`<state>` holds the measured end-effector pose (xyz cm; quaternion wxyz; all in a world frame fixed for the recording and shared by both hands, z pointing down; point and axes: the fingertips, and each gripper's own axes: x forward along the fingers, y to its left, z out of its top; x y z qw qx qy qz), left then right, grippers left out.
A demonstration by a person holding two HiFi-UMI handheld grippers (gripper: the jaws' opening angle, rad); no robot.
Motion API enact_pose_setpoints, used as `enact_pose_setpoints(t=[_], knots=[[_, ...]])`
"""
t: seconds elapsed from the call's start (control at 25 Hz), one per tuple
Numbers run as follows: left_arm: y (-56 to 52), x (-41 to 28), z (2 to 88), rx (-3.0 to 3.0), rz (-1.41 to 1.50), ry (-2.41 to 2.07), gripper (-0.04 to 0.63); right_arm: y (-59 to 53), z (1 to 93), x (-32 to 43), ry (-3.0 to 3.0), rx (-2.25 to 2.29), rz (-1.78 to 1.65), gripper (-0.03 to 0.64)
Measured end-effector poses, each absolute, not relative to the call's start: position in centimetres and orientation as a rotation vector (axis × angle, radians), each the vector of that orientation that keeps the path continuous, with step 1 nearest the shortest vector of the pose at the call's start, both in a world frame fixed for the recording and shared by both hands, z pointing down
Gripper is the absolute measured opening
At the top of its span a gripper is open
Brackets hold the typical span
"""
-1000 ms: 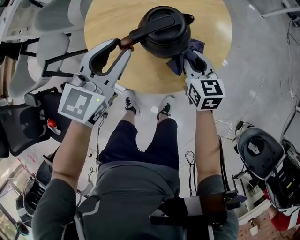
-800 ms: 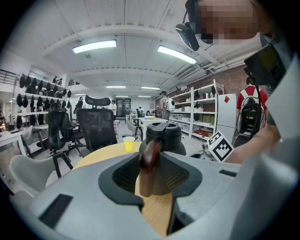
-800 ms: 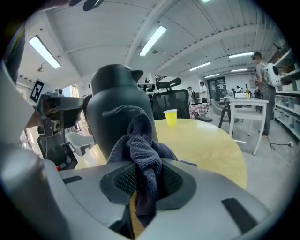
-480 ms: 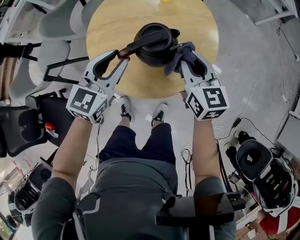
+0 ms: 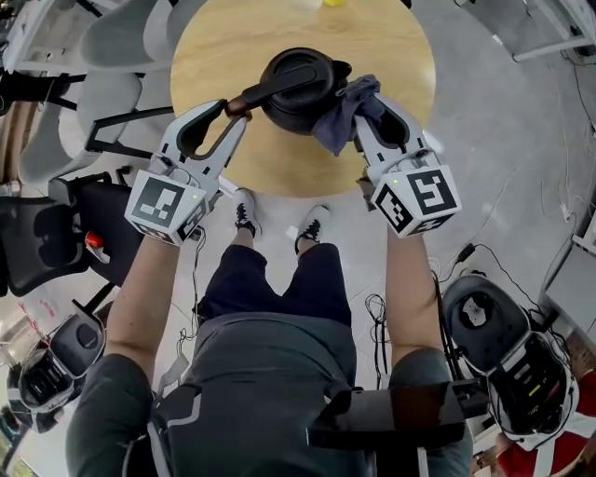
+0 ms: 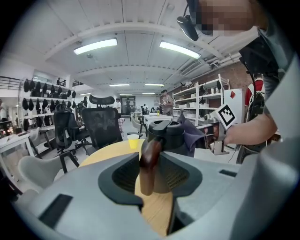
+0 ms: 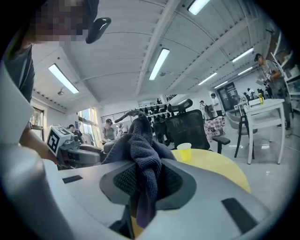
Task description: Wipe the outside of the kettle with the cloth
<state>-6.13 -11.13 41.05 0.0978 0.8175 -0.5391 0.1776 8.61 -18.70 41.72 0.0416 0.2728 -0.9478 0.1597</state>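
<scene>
**Head view, left to right.** At the far left, a black office chair (image 5: 37, 247) and, above it, a pale grey chair (image 5: 112, 37) stand beside the round wooden table (image 5: 209, 56). The table fills the upper centre of the frame.

The left gripper (image 5: 237, 107), with its marker cube (image 5: 166, 207) at lower left, reaches up and to the right. Its jaws are closed on the brown end of the kettle handle (image 5: 265, 90).

The black kettle (image 5: 303, 79) stands upright on the table at upper centre, lid on, spout toward the upper right. The dark blue cloth (image 5: 337, 114) lies bunched against its right flank. The cloth is clamped between the jaws of the right gripper (image 5: 365, 112), whose marker cube (image 5: 417, 198) sits at centre right.

A yellow cup (image 5: 331, 2) shows at the top edge, on the far part of the table. Below the table's near edge are the person's shoes (image 5: 244, 210).

**Left gripper view.** The handle (image 6: 149, 159) stands gripped between the two jaws at centre frame. Behind it is the kettle (image 6: 166, 136), with the yellow cup (image 6: 133, 140) just to its left and the cloth (image 6: 191, 136) on its right side.

**Right gripper view.** The cloth (image 7: 145, 173) hangs pinched between the jaws at centre. The cup (image 7: 184, 151) stands to its right on the table (image 7: 220, 166).
</scene>
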Motion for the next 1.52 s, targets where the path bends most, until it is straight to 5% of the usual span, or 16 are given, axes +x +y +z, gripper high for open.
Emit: enact_pose_setpoints(t=[0.72,1.28,1.52], knots=[[-10.6,-6.3,42.1,2.619,0.787,-1.365,0.117,-15.1,54.6,9.0,-2.608,0.624,0.381,0.095],[-12.1,-8.7,41.4,2.697,0.921,-1.325,0.118,-14.8,37.6,8.2,-3.002,0.637,0.272,0.095],[-12.0,-10.5,41.4,2.763,0.895,-1.302,0.118,-12.7,38.7,6.1,-2.995,0.548,0.252,0.097]])
